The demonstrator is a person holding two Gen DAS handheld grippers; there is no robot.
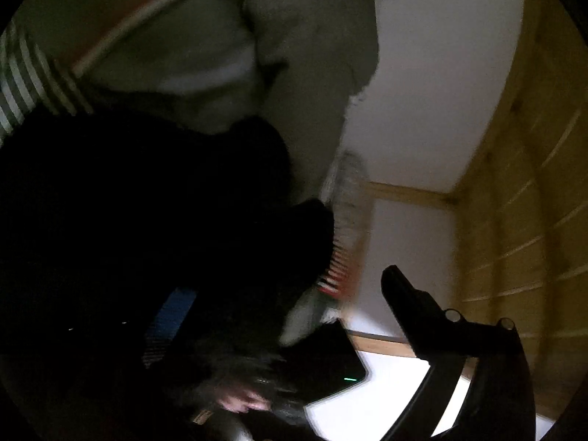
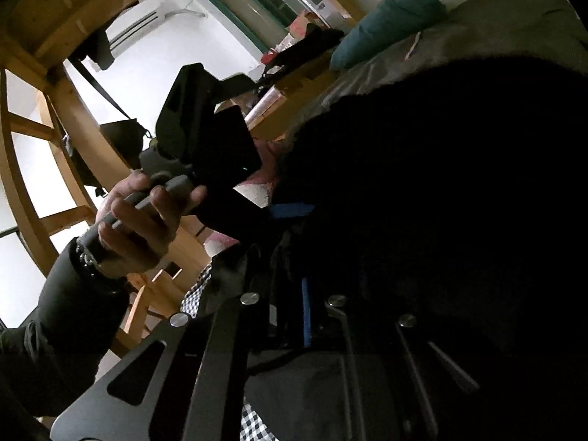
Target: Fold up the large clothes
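Your black garment [image 2: 459,191] is the biggest thing in both views: it fills the right half of the right wrist view and the left half of the left wrist view, bunched and lifted off the bed. It's too dark to make out folds or edges.

Grey bedding [image 2: 514,22] runs behind it, with a teal pillow [image 2: 393,18] at the far end. In the left wrist view a grey cloth [image 1: 294,55] with a striped edge hangs above the black mass.

A wooden bed frame [image 2: 55,84] curves along the left of the right wrist view. The left wrist view shows a white wall [image 1: 433,92] and wood panelling [image 1: 533,183].

Your left hand [image 2: 143,220] grips the handle of the left gripper [image 2: 242,169]. Its dark body sits right against the garment's edge, and a blue strip of fabric [image 2: 292,210] is just beside it. I cannot tell whether its jaws are clenched; only one finger [image 1: 408,305] shows clear, with nothing on it.

The right gripper [image 2: 305,316] is buried in black cloth at the bottom of its own view. Its fingers are close together with a blue edge between them, but the grasp is not readable.

Checked fabric [image 2: 253,422] shows at the bottom.
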